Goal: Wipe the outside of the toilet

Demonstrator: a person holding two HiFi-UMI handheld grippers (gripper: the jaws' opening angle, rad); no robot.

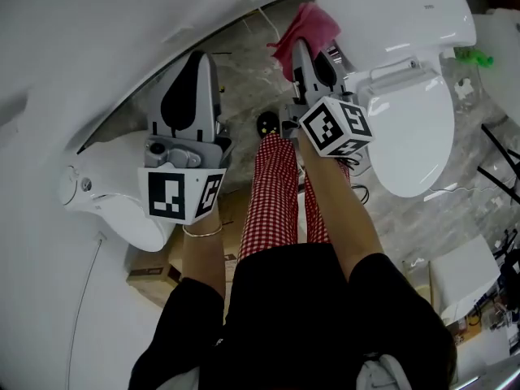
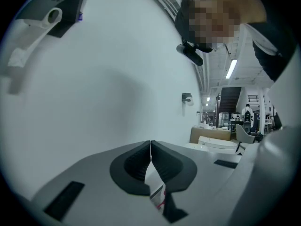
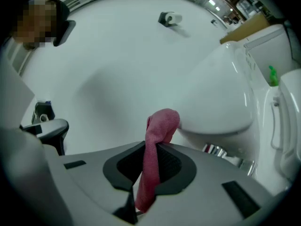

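Observation:
A white toilet (image 1: 410,96) stands at the upper right of the head view, its lid closed and its tank (image 1: 398,10) behind. My right gripper (image 1: 307,55) is shut on a pink cloth (image 1: 307,29) and holds it beside the tank's left side. In the right gripper view the pink cloth (image 3: 155,145) sticks up from between the jaws, just short of the tank's curved underside (image 3: 221,107). My left gripper (image 1: 191,84) is shut and empty, held over the floor near the white wall. The left gripper (image 2: 150,147) faces a plain wall in its own view.
A second white toilet (image 1: 114,181) sits at the left below the left gripper. A cardboard box (image 1: 158,266) lies on the marble floor (image 1: 252,80). A green bottle (image 1: 474,55) stands right of the tank. Cables (image 1: 496,169) and boxes (image 1: 467,275) crowd the right edge.

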